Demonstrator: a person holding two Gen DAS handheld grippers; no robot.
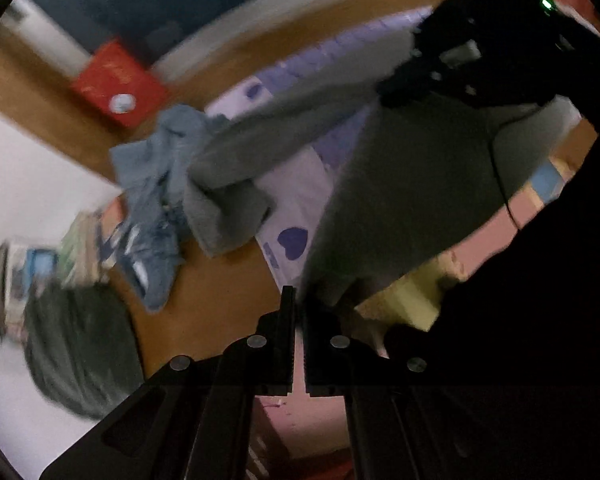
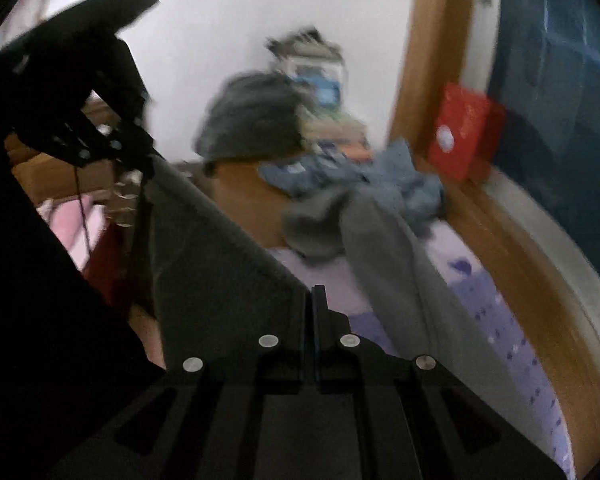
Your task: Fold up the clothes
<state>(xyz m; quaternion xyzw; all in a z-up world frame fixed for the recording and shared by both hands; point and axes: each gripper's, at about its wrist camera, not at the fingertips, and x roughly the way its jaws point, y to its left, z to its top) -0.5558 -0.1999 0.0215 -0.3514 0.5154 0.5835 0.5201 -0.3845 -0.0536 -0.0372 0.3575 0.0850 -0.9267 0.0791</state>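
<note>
Left wrist view: the left tool (image 1: 298,304) is pinched on a corner of the grey garment (image 1: 400,200), seemingly to spread it above the bed (image 1: 300,184). Right wrist view: the right tool (image 2: 314,300) is clamped on the garment's edge; its long leg trails away toward the blue clothes (image 2: 404,180).

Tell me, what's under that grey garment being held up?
Under the grey garment lies a lilac sheet with purple hearts on a wooden surface. Whatever the hanging cloth covers is hidden.
</note>
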